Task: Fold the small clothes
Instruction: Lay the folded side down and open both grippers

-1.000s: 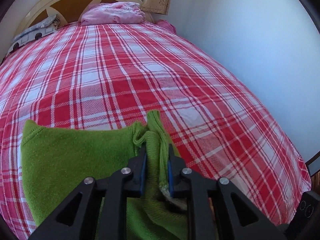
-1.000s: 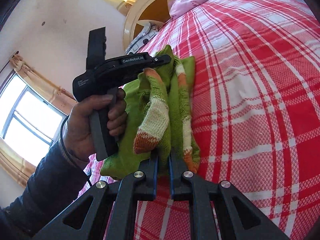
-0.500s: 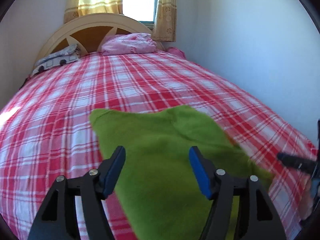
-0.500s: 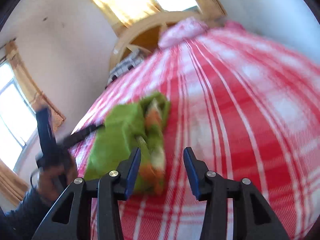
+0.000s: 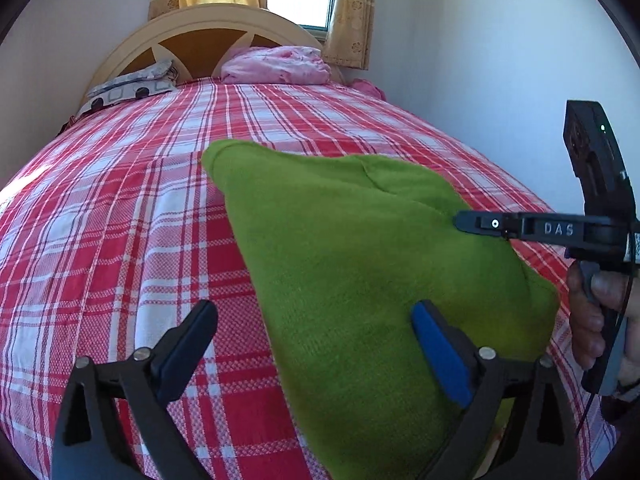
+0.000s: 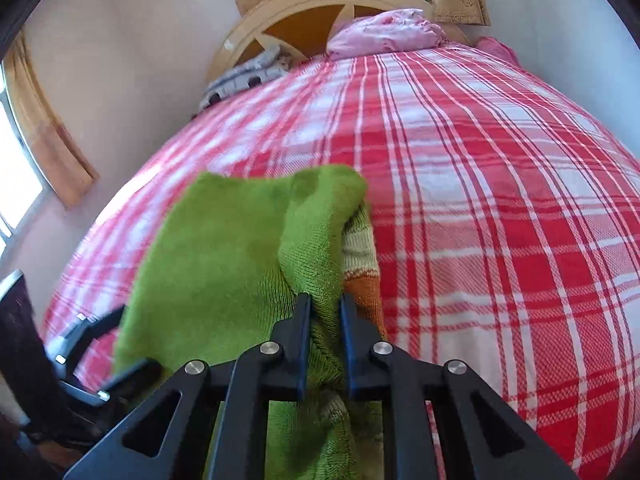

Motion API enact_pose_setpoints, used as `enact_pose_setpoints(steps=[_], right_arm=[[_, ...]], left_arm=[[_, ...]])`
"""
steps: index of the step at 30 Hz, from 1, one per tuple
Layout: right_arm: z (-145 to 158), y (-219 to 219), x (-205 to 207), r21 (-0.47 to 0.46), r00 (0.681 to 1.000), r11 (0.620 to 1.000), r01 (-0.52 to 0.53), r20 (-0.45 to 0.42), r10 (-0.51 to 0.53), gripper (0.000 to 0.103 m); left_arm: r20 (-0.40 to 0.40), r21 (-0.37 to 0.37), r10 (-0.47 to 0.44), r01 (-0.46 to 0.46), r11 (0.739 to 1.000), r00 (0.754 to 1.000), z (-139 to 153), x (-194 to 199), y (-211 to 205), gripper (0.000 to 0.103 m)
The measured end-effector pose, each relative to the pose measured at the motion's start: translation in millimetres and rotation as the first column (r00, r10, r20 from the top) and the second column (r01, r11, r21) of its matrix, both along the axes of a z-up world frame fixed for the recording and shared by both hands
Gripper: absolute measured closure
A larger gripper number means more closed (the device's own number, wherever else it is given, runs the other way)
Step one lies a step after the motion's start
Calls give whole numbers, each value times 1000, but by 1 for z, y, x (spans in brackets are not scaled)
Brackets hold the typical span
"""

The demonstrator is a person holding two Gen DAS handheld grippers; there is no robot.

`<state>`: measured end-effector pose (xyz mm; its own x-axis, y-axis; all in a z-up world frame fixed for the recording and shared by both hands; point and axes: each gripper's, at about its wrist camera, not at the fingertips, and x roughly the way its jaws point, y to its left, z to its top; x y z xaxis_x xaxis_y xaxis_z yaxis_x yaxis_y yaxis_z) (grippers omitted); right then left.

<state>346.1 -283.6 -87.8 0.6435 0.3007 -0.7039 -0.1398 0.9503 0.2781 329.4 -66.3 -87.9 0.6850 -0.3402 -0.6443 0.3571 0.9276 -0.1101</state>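
My left tongs stand wide apart; they have just been opening, and nothing is pinched in them. The green knit sweater lies below and between the two fingers: the blue-padded right finger sits over its cloth, the left finger over the red plaid bedspread. Whether the pads brush the knit I cannot tell.

My right tongs have just been closing and are now clamped on a bunched fold of the green sweater, the cloth squeezed in the narrow gap between the two black fingers. Just right of that fold an orange and cream striped part of the same garment shows. From the left wrist view, the right tongs reach in from the side, touching the sweater's far right edge, with my hand around their handle.

The sweater rests on the bed's near end, folded over itself. A pink bundle and a grey patterned pillow lie by the headboard.
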Motion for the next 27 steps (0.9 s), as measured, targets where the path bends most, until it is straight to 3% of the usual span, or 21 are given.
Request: enact_pose_setpoints(steps=[2,3,5,7,10,12,14,16,20,21,24,27], right_arm=[[-10,-5,6,9,1000,1000,-5,-7,5,83],[-8,-12,7,24,1000,1000,14,-9,-14,71],[-2,-16,4,27,999,999,40,1,-40,63],[19,-10,-7,-9,995,998,58,81,-57,63],[46,14,-24,-27,979,999,-42,199,47,62],[47,35,-21,-8,968,984,-177,177,175,61],[33,53,-11,-45,964,970,-237,115,241,61],[0,68,12,-164,970,956,-242,-75,232,60],[8,67,25,-133,976,968,-210,-89,200,60],[18,70,24,-121,977,970,-213,-46,209,60],[34,95,24,-126,953,946,-298,12,302,60],[26,119,39,-117,931,924,-364,-43,362,60]], left_arm=[[-23,1,-7,7,1000,1000,-4,3,0,1],[-39,5,-3,3,1000,999,-6,5,0,0],[-52,-2,4,-4,1000,999,-7,6,2,0],[-64,-16,14,-15,1000,998,-9,5,5,0],[-65,-19,18,-19,1000,998,-10,1,6,0],[-64,-11,18,-18,1000,998,-10,0,4,0],[-69,-14,21,-22,1000,997,-11,-1,5,0],[-93,-36,21,-25,999,995,-12,-1,8,0],[-133,-97,28,-41,994,991,-16,-6,19,0],[-135,-107,33,-48,993,990,-16,-7,21,0],[-148,-123,32,-51,991,989,-18,-7,22,0],[-146,-118,36,-53,992,989,-18,-8,20,0]])
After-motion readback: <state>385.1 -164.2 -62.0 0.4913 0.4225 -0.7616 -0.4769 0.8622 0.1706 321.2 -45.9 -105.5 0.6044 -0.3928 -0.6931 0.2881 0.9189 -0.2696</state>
